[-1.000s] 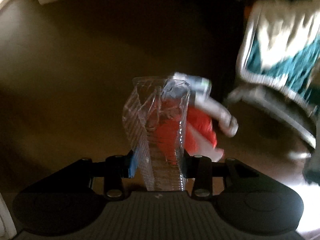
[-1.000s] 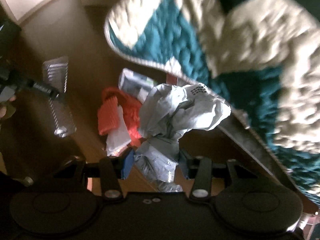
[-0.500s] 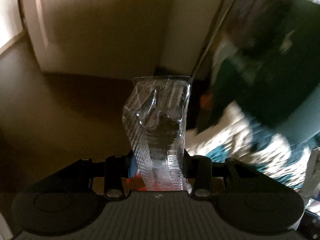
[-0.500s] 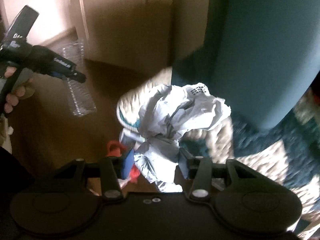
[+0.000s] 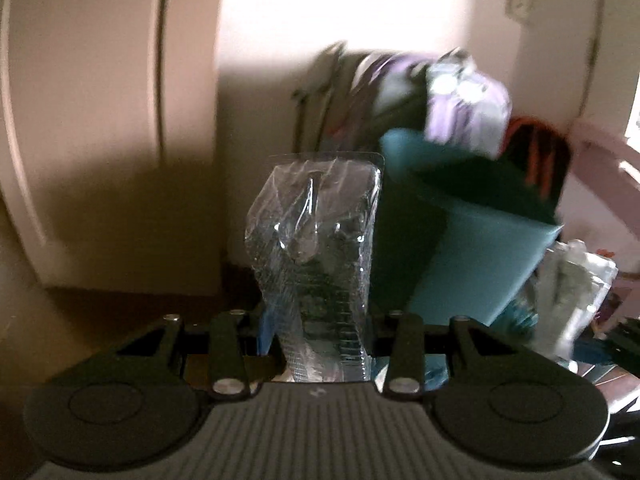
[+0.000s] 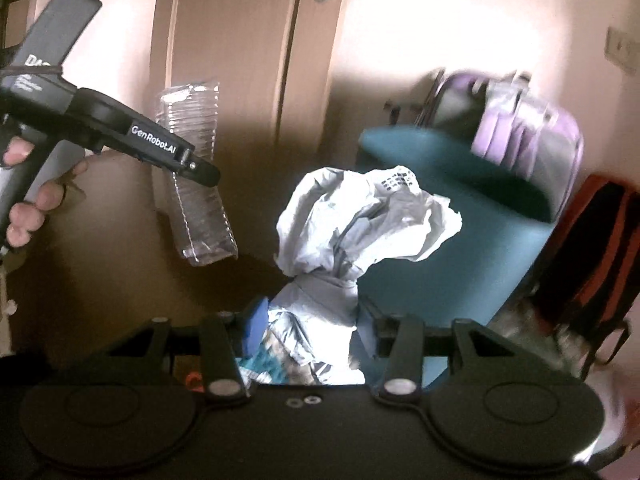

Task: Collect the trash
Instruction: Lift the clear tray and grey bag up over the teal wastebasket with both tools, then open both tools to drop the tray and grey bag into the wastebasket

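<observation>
Both grippers lifted off the floor since earlier. Left gripper clamps clear plastic tray. Right gripper grips crumpled grey bag

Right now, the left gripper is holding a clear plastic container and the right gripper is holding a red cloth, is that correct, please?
Not quite: the right gripper is shut on a crumpled grey-white plastic bag, not a red cloth, as the right wrist view shows. The left gripper does hold the clear plastic container.
</observation>
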Tool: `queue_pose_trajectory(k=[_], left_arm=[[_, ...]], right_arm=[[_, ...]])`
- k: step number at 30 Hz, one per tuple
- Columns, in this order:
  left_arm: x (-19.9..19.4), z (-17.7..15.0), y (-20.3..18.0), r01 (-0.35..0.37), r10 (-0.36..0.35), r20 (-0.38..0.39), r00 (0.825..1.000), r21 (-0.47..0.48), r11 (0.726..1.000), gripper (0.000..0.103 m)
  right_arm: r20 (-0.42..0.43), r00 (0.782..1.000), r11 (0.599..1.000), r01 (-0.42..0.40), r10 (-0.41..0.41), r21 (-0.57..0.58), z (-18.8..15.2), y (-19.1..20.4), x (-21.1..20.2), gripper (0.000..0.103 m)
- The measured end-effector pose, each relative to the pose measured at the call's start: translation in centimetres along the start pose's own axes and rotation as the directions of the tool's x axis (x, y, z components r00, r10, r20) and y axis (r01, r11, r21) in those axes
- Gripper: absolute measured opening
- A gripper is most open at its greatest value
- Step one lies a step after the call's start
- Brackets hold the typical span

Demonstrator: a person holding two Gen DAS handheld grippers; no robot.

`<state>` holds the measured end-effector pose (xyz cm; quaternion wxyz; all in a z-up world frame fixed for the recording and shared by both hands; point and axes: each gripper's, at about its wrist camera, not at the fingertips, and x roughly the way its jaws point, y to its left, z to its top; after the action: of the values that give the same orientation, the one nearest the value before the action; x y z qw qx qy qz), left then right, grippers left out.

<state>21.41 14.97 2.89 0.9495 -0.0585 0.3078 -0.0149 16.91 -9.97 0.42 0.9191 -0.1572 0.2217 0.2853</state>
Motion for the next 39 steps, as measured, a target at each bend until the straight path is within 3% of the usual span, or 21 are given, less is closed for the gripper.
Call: queue_pose_trajectory(k=[8,16,24,28,35,39], left_arm=[[-2.5,6.5,-6.6,0.075,-0.083,0.098,0.992,0.078,0.994,0.041],[-3.0,12.1,-10.2,0.056,-0.081,0.174,0.981,0.145,0.988,0.041],[3.5,13.1,-12.2,0.041,-0.052,0.073,0.996,0.147,0.988,0.042],[7.5,12.5,-12.8,0.043,-0.044,0.004,0.999,0.151,0.988,0.042],[13.2,11.9,-13.6,0.058,-0.042,-0.107,0.993,0.152,0.987,0.043],[15.6,11.4,-14.0,0.066,-0.037,-0.172,0.984,0.166,0.984,0.044]], right_arm=[[0.103,0.993,0.998,0.064,-0.063,-0.006,6.0,-5.2,-1.8,0.046],[0.119,0.986,0.993,0.121,-0.121,0.011,9.8,-9.9,-0.3,0.046],[0.052,0.987,0.987,0.153,-0.155,0.050,9.8,-12.1,3.4,0.046],[0.011,0.992,0.988,0.122,-0.124,0.092,9.2,-13.5,5.6,0.046],[-0.084,0.995,0.995,0.068,-0.062,0.069,7.9,-14.3,8.6,0.049],[-0.119,0.991,0.996,0.073,-0.067,0.046,7.3,-14.6,9.8,0.049]])
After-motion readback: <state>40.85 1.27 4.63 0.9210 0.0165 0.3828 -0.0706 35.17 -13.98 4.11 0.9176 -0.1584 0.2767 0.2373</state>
